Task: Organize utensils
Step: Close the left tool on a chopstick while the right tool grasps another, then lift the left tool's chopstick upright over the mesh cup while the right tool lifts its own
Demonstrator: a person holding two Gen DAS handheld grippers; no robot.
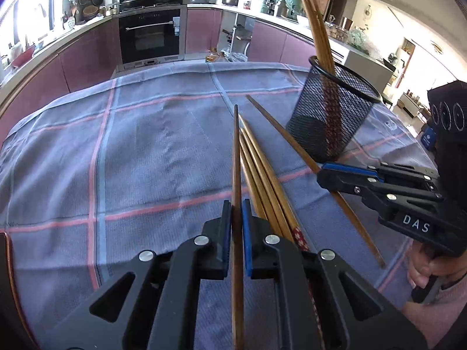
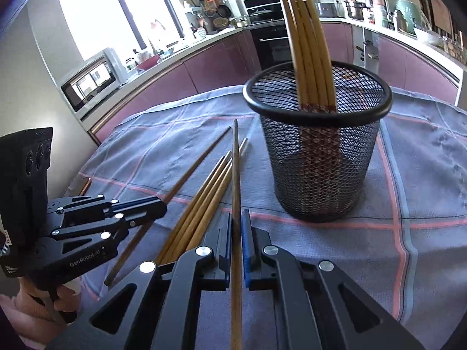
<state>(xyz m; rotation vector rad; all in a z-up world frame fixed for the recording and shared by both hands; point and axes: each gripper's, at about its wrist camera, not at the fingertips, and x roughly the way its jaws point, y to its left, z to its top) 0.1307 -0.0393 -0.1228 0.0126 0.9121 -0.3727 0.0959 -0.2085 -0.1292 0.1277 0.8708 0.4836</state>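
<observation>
Two black plastic hand-held grippers [image 1: 237,227] [image 2: 237,233] with blue finger pads and silver screws — one lettered "DAS", the other "GenRobot.AI" — held by a person in pink knit sleeves [image 1: 446,294].

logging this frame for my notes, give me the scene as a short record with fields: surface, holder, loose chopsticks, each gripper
surface: checked grey-blue cloth with pink lines
holder: black mesh cup, upright on the cloth
in holder: a bundle of wooden chopsticks standing on end, leaning
loose chopsticks: small bunch lying flat on the cloth between the grippers
left gripper: shut on one dark chopstick
right gripper: shut on one dark chopstick
task state: loose bunch not yet in the cup
</observation>
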